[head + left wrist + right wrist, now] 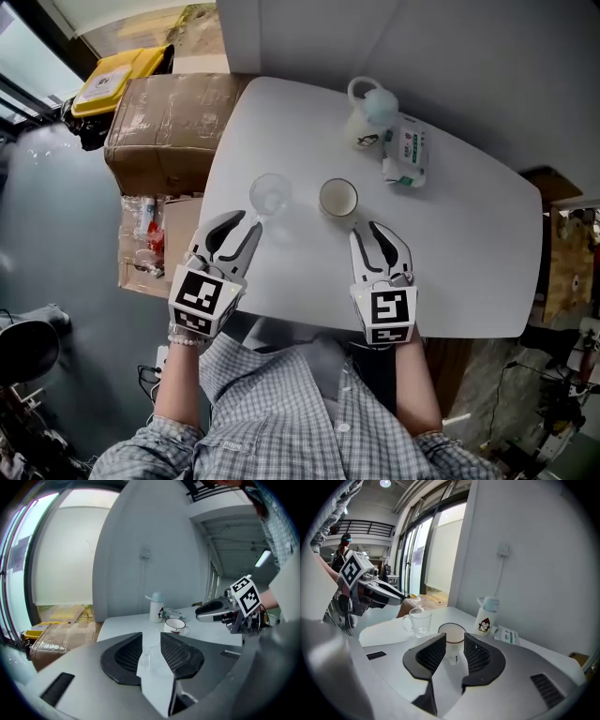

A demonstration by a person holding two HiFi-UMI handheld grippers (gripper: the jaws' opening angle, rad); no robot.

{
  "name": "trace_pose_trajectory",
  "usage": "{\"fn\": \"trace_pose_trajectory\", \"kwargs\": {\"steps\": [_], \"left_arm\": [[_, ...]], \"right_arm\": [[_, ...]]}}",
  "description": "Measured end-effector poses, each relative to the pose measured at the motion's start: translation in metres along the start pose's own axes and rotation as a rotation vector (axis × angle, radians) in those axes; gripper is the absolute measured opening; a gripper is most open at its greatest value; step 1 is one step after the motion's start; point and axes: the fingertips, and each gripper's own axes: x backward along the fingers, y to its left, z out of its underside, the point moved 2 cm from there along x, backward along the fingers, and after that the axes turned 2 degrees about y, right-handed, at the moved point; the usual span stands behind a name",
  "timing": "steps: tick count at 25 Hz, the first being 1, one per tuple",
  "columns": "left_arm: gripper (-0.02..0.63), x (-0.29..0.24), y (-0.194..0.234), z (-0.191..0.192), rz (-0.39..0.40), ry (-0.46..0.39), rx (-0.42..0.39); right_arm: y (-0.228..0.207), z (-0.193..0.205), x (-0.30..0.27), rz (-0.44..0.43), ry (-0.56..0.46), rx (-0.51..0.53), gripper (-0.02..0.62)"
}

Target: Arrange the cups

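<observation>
1. Surface (469, 262): white, rounded corners, set against a pale wall; bears all the items in entries 2 to 5.
2. Glass cup (270, 195): clear, with a handle, upright on the near left part of the surface, just beside the white mug. In the left gripper view only faintly made out (146, 657), in line with the gap of the left tongs.
3. White mug (337, 198): dark rim, upright, near the middle of the surface, right of the glass cup and apart from it. Handle turned toward the right tongs.
4. Flask (368, 117): white with a pale blue cap, a loop handle and a penguin print, upright at the far edge.
5. Packet (405, 155): white with green print, lying flat just beside the flask.
6. Left tongs (251, 223): jaws held wide, nothing gripped, tips low over the surface just short of the glass cup.
7. Right tongs (366, 228): jaws apart, nothing gripped; mug handle (452, 658) seen in the gap, no pad seen pressing on it.
8. Cardboard box (159, 131): brown, taped, on the floor to the left of the surface.
9. Yellow case (117, 77): beyond the cardboard box, near the window.
</observation>
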Motion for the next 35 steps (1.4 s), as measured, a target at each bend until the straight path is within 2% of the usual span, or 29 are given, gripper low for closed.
{"fn": "trace_pose_trajectory", "kwargs": {"steps": [4,10,19,27,35], "left_arm": [[0.112,-0.014,0.001,0.020,-0.002,0.077,-0.040],[0.114,-0.025,0.004,0.038,-0.021,0.135,-0.033],[0.114,-0.039,0.008,0.046,-0.032,0.162,-0.006],[0.110,-0.041,0.008,0.046,-0.046,0.155,0.028],[0.076,-0.043,0.007,0.046,-0.078,0.155,0.055]], "right_arm": [[0.000,0.019,-0.018,-0.037,0.046,0.023,0.098],[0.003,0.039,-0.042,-0.085,0.117,0.072,0.100],[0.005,0.044,-0.057,-0.060,0.132,0.100,0.100],[0.016,0.043,-0.056,-0.043,0.150,0.054,0.084],[0.022,0.042,-0.055,-0.004,0.179,-0.074,0.075]]}}
